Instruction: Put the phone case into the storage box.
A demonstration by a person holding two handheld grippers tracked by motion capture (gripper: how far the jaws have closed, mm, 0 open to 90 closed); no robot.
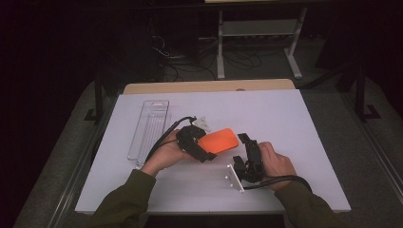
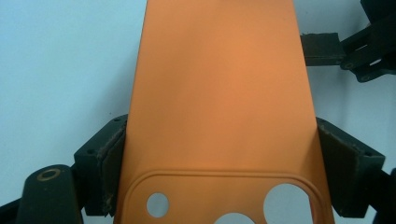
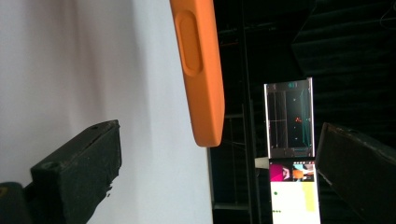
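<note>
Gripping an orange phone case point(image 2: 219, 93) by its long edges, the left claw point(image 2: 219, 163) held it above the bench's point(image 1: 285, 114) middle; the right claw point(image 3: 219, 168) gaped wide beside it, handover seemingly not yet made.

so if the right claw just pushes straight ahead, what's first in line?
Most likely the orange phone case. In the right gripper view its free end hangs between the open jaws of the right claw, ahead of them. The left claw grips its other end. Depth is uncertain.
</note>
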